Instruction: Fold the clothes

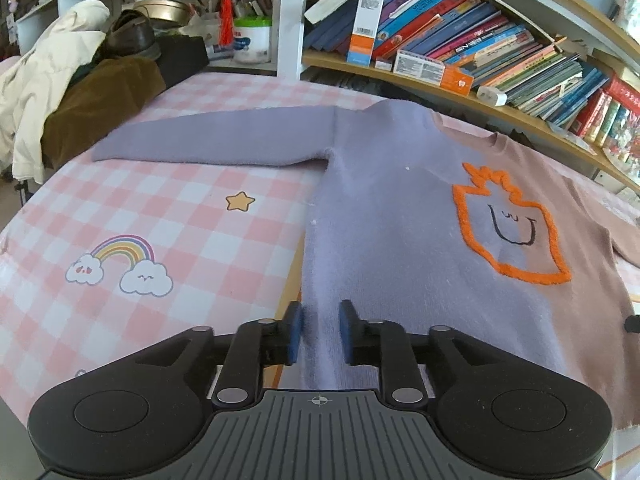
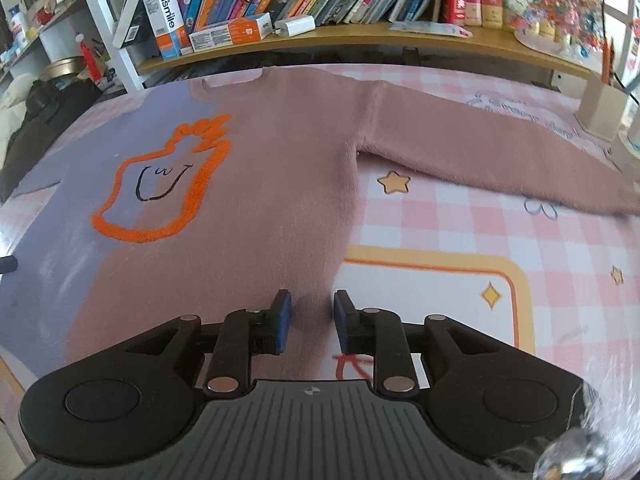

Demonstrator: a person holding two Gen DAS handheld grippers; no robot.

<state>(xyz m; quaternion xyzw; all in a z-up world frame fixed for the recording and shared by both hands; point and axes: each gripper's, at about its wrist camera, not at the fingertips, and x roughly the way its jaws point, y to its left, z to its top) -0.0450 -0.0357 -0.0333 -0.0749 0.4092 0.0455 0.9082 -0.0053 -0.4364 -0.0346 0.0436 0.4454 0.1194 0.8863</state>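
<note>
Nearest me, I see two tools: the left tool (image 1: 320, 330) and right tool (image 2: 311, 320), each narrowly parted with sweater fabric between the blue pads, gripping nothing. One sweater (image 1: 400, 208), half lilac, half dusty pink, lies flat on the checked surface (image 1: 160, 240), both sleeves spread. Its hem is hidden beneath the tools. Beyond, a bookshelf (image 2: 320, 40).

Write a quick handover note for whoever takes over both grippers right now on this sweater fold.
Left gripper: fingers apart over the hem on the purple half, gripping nothing.
Right gripper: fingers apart over the hem on the pink half, gripping nothing.
Sweater: spread flat, front up, on the checked bed cover, purple sleeve and pink sleeve both stretched out sideways.
Done: laid out.
Left: all folds, sleeves and body.
</note>
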